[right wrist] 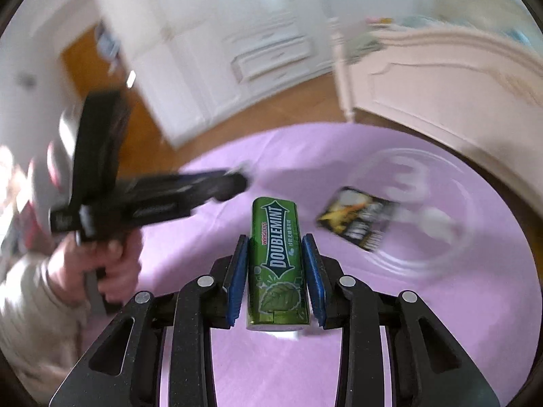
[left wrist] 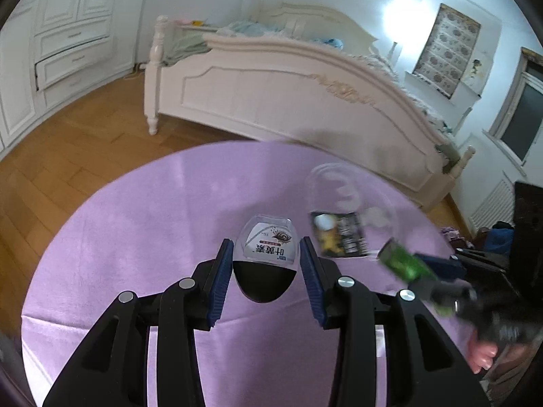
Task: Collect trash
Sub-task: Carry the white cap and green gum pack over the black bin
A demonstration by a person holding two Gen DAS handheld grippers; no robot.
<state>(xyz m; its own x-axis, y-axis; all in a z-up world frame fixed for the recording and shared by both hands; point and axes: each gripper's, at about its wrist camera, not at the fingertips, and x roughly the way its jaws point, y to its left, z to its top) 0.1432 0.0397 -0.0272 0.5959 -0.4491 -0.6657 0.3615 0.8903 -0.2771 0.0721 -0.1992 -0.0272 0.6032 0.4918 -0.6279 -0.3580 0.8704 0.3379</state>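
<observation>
The green gum container (right wrist: 277, 264) is displaying "WRIGLEY'S DOUBLEMINT" lengthwise. The small clear-and-black container (left wrist: 266, 257) is carrying Chinese characters "叶黄素", seen inverted. The dark packet's (left wrist: 339, 235) print is reading as illegible.

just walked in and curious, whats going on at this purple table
A person is clearing trash with a gripper in each hand. The left gripper holds a small white-and-black container; the right gripper is shut on a green gum box. Both are held above the purple table. A dark wrapper already lies in the clear bowl.
</observation>
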